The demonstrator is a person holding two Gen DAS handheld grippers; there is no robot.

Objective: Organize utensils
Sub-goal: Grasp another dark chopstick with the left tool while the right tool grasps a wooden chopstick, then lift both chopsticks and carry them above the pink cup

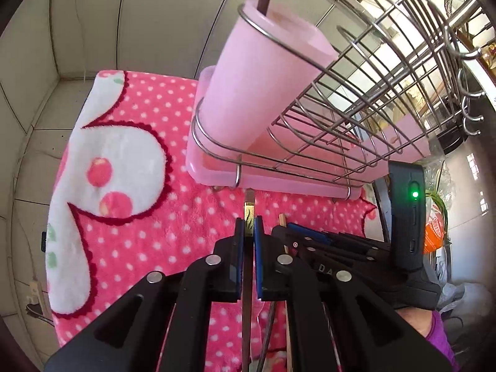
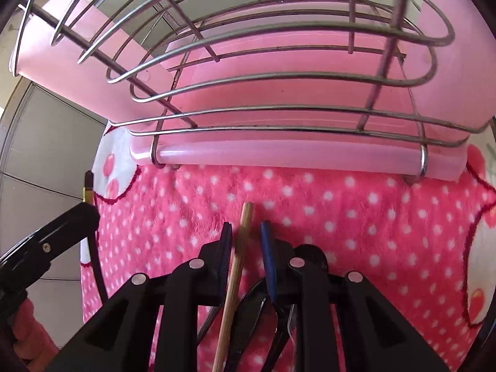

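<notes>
Two chopsticks are in play. Left gripper [image 1: 248,232] is clamped narrow on the dark chopstick [image 1: 249,209], long axis fwd toward the pink cup [image 1: 257,71] at the rack's [image 1: 356,117] left end. Right gripper [image 2: 246,235] is partly open, and the bamboo chopstick [image 2: 238,254] lies loose btwn its jaws over the blanket [image 2: 310,204].

Dark chopstick [image 1: 247,294] lower end cut off, wooden chopstick [image 2: 231,294] base hidden behind right claw [image 2: 246,238]
</notes>
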